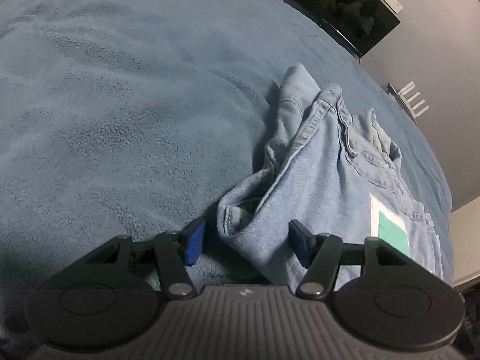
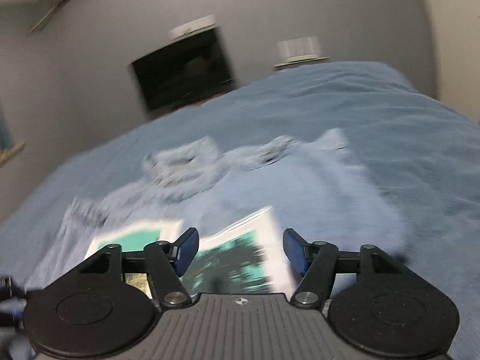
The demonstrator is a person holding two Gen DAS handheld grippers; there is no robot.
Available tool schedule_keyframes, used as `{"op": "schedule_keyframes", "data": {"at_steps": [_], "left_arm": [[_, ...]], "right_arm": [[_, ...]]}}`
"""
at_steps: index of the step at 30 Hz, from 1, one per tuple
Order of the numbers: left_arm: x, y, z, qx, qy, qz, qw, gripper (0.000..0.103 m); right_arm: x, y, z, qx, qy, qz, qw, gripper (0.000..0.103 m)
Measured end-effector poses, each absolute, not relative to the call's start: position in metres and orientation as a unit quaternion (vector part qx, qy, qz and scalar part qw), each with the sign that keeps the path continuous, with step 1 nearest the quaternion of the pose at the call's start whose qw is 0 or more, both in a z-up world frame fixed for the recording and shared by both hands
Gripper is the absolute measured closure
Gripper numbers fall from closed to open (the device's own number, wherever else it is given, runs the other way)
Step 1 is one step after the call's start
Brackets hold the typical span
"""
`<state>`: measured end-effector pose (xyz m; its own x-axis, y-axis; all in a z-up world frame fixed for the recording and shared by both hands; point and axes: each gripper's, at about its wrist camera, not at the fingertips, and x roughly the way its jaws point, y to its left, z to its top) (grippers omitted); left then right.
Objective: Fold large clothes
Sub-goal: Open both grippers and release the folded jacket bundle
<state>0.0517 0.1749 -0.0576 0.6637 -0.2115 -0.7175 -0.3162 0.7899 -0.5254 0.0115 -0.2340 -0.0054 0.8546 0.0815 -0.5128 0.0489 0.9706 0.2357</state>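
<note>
Pale blue jeans (image 1: 324,174) lie bunched and partly folded on a blue fleece blanket (image 1: 120,105), with the waistband and pockets towards the far end. A white and teal tag (image 1: 390,228) sits on the denim at the right. My left gripper (image 1: 247,241) is open, and a rolled edge of the jeans lies between its blue pads without being pinched. The right wrist view is blurred. There my right gripper (image 2: 240,252) is open just above the jeans (image 2: 270,180), over a white and teal tag (image 2: 249,240). A second tag (image 2: 135,234) lies to its left.
The blanket (image 2: 390,114) covers a wide bed that spreads left of the jeans. Beyond the far edge a black screen (image 1: 345,9) stands against a grey wall, also in the right wrist view (image 2: 183,69). A small white object (image 1: 411,99) sits on a ledge nearby.
</note>
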Motion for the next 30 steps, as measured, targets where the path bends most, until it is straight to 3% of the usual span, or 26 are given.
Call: {"op": "schedule_keyframes", "data": {"at_steps": [2,4,5,7,8,11,15,22,23,30], "left_arm": [[0.057,0.171,-0.056,-0.281,0.403,0.039,0.870,0.042],[0.064,0.168,-0.056,-0.252,0.396,0.041,0.882,0.040],[0.065,0.167,-0.057,-0.247,0.397,0.041,0.883,0.039],[0.065,0.170,-0.058,-0.250,0.396,0.043,0.882,0.038],[0.065,0.171,-0.058,-0.253,0.395,0.043,0.882,0.038],[0.063,0.174,-0.055,-0.263,0.393,0.046,0.880,0.038],[0.043,0.176,-0.037,-0.288,0.370,0.049,0.882,0.038],[0.022,0.160,-0.024,-0.321,0.373,0.019,0.870,0.031],[0.024,0.158,-0.024,-0.314,0.380,0.021,0.870,0.031],[0.029,0.164,-0.048,-0.342,0.430,0.044,0.835,0.028]], "right_arm": [[0.030,-0.226,-0.022,0.076,0.302,0.000,0.950,0.047],[0.041,-0.224,-0.035,0.037,0.318,-0.033,0.947,0.066],[0.044,-0.229,-0.036,0.050,0.318,-0.039,0.946,0.069],[0.046,-0.235,-0.037,0.068,0.314,-0.055,0.945,0.086],[0.046,-0.238,-0.038,0.072,0.313,-0.056,0.945,0.087],[0.044,-0.243,-0.036,0.088,0.308,-0.049,0.946,0.084],[0.025,-0.243,-0.024,0.117,0.275,-0.036,0.954,0.056],[0.018,-0.228,-0.006,0.131,0.228,0.032,0.964,0.054],[0.020,-0.224,-0.005,0.132,0.229,0.045,0.963,0.054],[0.032,-0.174,-0.021,0.024,0.271,0.133,0.953,0.083]]}}
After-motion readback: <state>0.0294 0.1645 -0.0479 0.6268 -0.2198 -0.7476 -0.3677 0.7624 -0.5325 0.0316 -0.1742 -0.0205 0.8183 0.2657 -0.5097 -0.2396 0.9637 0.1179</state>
